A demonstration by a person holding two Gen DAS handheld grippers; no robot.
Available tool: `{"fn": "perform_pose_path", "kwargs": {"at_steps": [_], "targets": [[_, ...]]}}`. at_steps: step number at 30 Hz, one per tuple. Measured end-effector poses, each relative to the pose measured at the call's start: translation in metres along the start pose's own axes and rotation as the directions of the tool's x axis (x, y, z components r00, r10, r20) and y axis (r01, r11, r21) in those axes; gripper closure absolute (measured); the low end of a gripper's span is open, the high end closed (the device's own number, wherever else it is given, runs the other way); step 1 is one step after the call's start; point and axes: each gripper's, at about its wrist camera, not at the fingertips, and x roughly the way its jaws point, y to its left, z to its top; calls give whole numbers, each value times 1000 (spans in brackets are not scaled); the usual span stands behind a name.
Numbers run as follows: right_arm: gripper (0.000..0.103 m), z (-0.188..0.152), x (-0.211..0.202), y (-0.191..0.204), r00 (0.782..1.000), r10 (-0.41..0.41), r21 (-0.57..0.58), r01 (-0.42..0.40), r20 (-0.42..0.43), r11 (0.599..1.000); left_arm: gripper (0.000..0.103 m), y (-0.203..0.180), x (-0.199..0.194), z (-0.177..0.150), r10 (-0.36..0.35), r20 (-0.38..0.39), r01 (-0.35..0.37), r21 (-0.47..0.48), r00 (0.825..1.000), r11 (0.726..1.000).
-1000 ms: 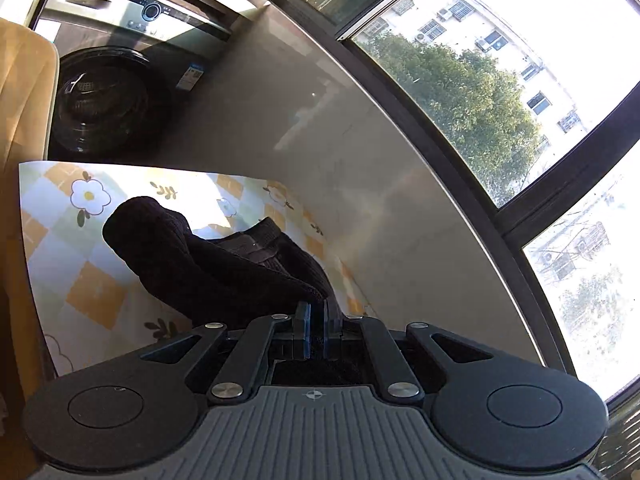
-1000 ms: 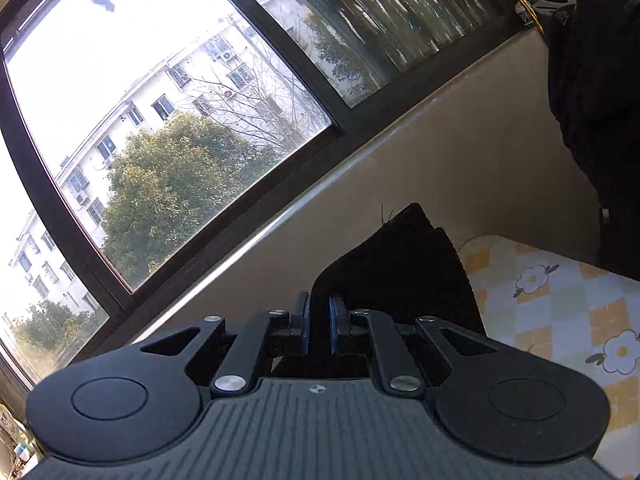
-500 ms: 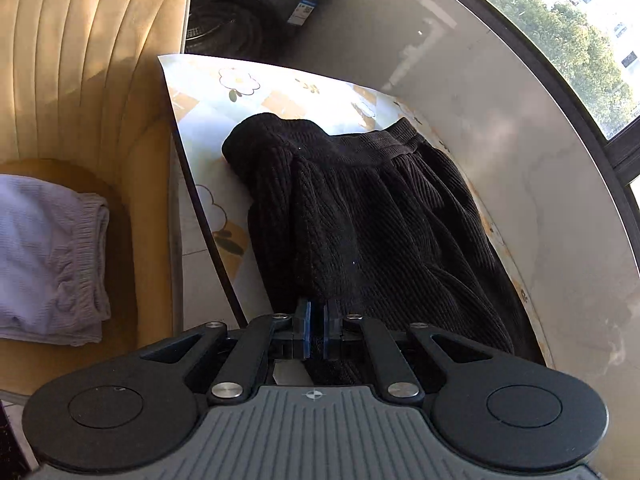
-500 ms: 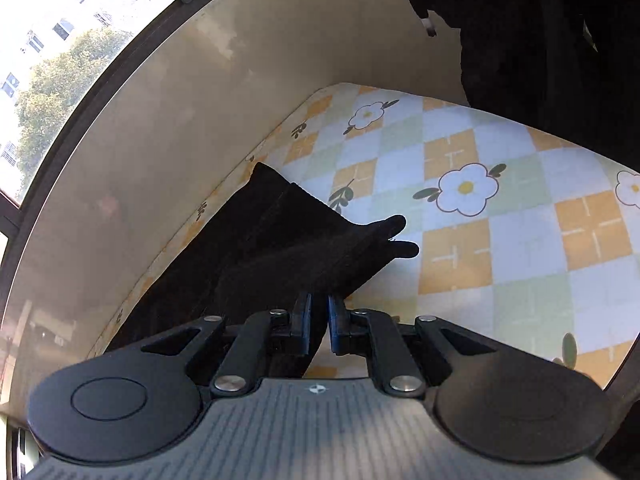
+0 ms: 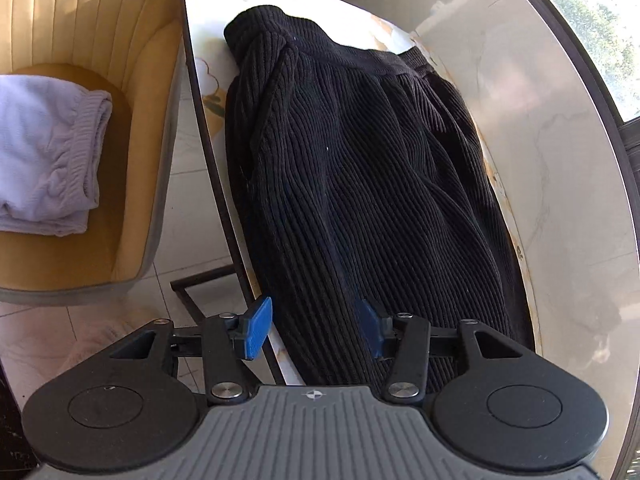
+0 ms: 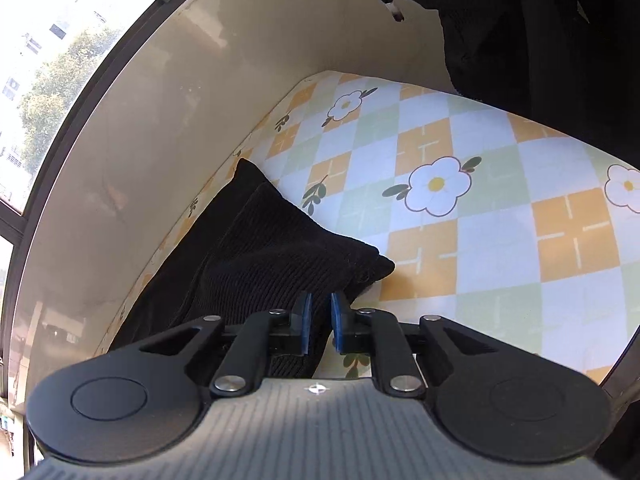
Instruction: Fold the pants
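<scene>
Black ribbed corduroy pants [image 5: 360,168] lie lengthwise on the table [image 5: 568,184], doubled along their length, with the waistband [image 5: 384,60] at the far end in the left wrist view and the leg ends [image 6: 280,248] in the right wrist view. The tablecloth [image 6: 500,208], a checked floral print, is bare beyond the hems.

Handling: the cloth reads as thick, soft and limp, with moderate weight. It will sag wherever unsupported and should not slip readily from rubber pads. Take hold at the edges: hem corners for the next fold, or the waistband, gripping all layers together.

Left gripper [image 5: 314,332]: jaws are opening, blue pads well apart, the fabric lying between them but not pressed. Right gripper [image 6: 319,322]: jaws are opening only slightly; a fold of the leg end sits in the narrow gap, apparently still pinched.

Surroundings: a yellow chair [image 5: 120,80] beside the table carries a folded pale garment [image 5: 48,152]. A window [image 6: 60,60] runs behind the table.
</scene>
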Motion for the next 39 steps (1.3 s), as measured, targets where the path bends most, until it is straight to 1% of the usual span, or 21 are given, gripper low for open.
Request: {"fn": "perform_pose_path", "kwargs": {"at_steps": [3, 9, 11, 14, 18, 20, 21, 22, 24, 25, 26, 28, 30, 31, 33, 35, 37, 39], "targets": [[89, 3, -1, -3, 1000, 15, 9, -15, 3, 1000, 53, -7, 9, -12, -14, -41, 14, -8, 999, 1000], [89, 5, -1, -8, 999, 35, 10, -35, 7, 999, 54, -17, 16, -20, -16, -66, 17, 24, 998, 1000], [89, 5, 0, -10, 999, 36, 16, -36, 5, 999, 54, -19, 17, -22, -5, -62, 7, 33, 998, 999], [89, 7, 1, -13, 1000, 31, 18, -31, 5, 999, 54, -26, 18, -28, 21, -49, -17, 75, 999, 997], [89, 9, 0, -16, 1000, 28, 16, -28, 5, 999, 51, -39, 19, -30, 70, -24, -67, 120, 997, 990], [89, 10, -1, -18, 1000, 26, 19, -26, 4, 999, 52, -43, 20, -32, 77, -8, -75, 138, 997, 988], [89, 10, -1, -19, 1000, 25, 20, -25, 3, 999, 67, -46, 21, -32, 78, 7, -78, 146, 997, 986], [89, 10, -1, -20, 1000, 22, 20, -22, 3, 1000, 98, -48, 24, -30, 75, 15, -77, 152, 997, 985], [89, 10, -3, -22, 1000, 16, 16, -16, 2, 1000, 97, -49, 20, -28, 47, 25, -50, 143, 999, 989], [86, 9, -4, -23, 1000, 13, 13, -13, -2, 1000, 97, -50, 17, -28, 39, 35, -43, 151, 999, 988], [81, 7, -5, -24, 1000, 11, 11, -10, -4, 1000, 97, -53, 13, -28, 33, 47, -40, 167, 998, 985], [76, 3, -6, -28, 1000, 10, 14, -10, -13, 1000, 97, -54, 8, -28, 25, 58, -34, 167, 998, 985], [75, -1, -3, -34, 999, 22, 35, -21, -37, 999, 97, -55, 7, -28, 26, 54, -34, 158, 998, 987], [73, -3, -1, -36, 998, 30, 50, -28, -46, 998, 97, -55, 8, -26, 27, 50, -34, 153, 998, 988], [67, -7, 3, -39, 997, 54, 80, -49, -63, 996, 97, -56, 6, -25, 24, 48, -32, 159, 999, 987], [55, -9, 6, -39, 993, 94, 101, -87, -66, 991, 97, -58, 5, -26, 24, 46, -31, 170, 999, 985], [50, -10, 9, -36, 990, 119, 101, -112, -70, 989, 97, -56, 4, -26, 30, 39, -36, 172, 999, 984], [49, -12, 13, -32, 987, 136, 92, -129, -83, 987, 97, -52, 5, -25, 35, 27, -39, 158, 999, 987]]}}
